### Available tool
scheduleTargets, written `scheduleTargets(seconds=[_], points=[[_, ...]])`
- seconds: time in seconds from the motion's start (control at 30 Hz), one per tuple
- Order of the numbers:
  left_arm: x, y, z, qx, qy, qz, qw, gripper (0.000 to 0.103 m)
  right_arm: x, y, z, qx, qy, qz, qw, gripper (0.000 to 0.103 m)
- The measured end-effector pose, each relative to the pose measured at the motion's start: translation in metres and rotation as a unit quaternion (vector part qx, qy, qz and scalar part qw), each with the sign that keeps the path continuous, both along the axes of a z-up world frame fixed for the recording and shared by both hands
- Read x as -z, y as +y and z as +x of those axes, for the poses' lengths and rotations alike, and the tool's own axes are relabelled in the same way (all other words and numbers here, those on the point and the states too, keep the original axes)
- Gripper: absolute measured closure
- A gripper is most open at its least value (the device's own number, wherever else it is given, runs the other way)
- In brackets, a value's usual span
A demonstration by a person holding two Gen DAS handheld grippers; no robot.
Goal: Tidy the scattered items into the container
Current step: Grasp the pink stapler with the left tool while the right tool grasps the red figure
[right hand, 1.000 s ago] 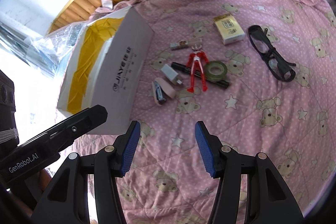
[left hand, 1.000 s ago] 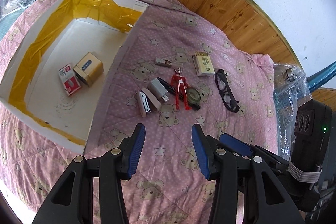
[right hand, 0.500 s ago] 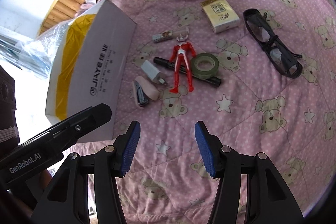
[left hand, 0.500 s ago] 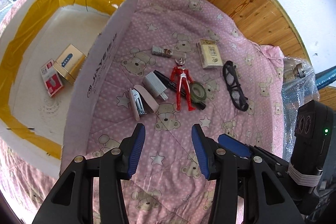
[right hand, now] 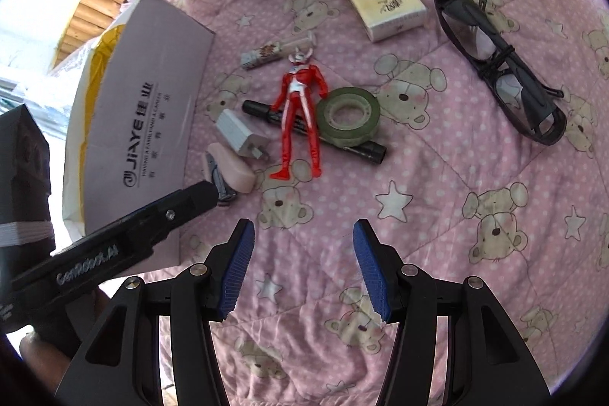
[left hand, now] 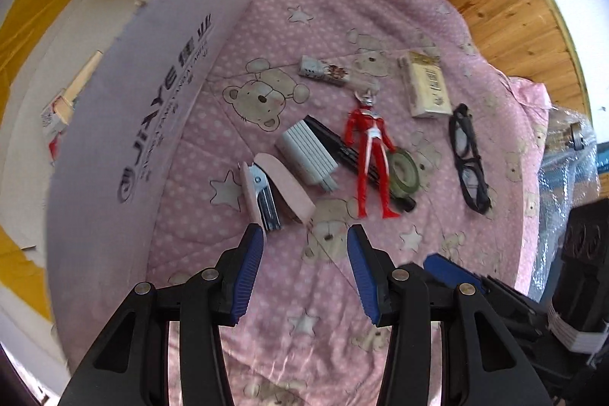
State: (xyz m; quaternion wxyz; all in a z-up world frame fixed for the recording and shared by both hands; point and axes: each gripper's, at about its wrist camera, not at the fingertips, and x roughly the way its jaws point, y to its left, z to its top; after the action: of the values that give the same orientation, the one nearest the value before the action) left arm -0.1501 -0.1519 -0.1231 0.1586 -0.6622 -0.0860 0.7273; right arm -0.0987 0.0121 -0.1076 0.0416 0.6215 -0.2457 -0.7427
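Box (left hand: 125, 109) stands left of scattered pile on pink quilt (left hand: 304, 6); two small packs visible inside, view partly blocked.

Still out, right of box: stapler (left hand: 274, 189), charger (left hand: 308, 155), marker (right hand: 365, 149), red figure (left hand: 371, 155), tape roll (right hand: 348, 117), small tube (left hand: 323, 71), card pack (right hand: 384, 2), glasses (right hand: 502, 67).

Left gripper (left hand: 304, 269) spread wide, empty, just short of stapler. Right gripper (right hand: 300, 265) spread wide, empty, over bare quilt.

Box wall close beside stapler: tight there; open quilt toward glasses.

Bright daylight fills both views, blown out white at the far left edge beyond the box (right hand: 148, 124). Shadows are soft. Fisheye bending curves the edges; the quilt (left hand: 312, 360) beneath the left tool (left hand: 304, 238) is motion-blurred.
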Motion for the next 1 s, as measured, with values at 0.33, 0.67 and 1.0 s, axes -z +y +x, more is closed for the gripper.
scheduleTargets(seconds=[0.33, 0.67, 1.0], points=[[0.022, 0.014, -0.016, 0.005, 0.003, -0.023, 0.9997, 0.055, 0.007, 0.006, -0.018, 0.003, -0.002, -0.007, 1.000, 0.046], [0.038, -0.022, -0.006, -0.025, -0.011, -0.080, 0.9964, 0.054, 0.013, 0.002, -0.041, -0.006, -0.001, -0.026, 1.000, 0.046], [0.037, -0.030, 0.001, -0.037, -0.004, -0.055, 0.9978, 0.054, 0.024, -0.008, -0.046, -0.013, -0.009, -0.036, 0.999, 0.046]])
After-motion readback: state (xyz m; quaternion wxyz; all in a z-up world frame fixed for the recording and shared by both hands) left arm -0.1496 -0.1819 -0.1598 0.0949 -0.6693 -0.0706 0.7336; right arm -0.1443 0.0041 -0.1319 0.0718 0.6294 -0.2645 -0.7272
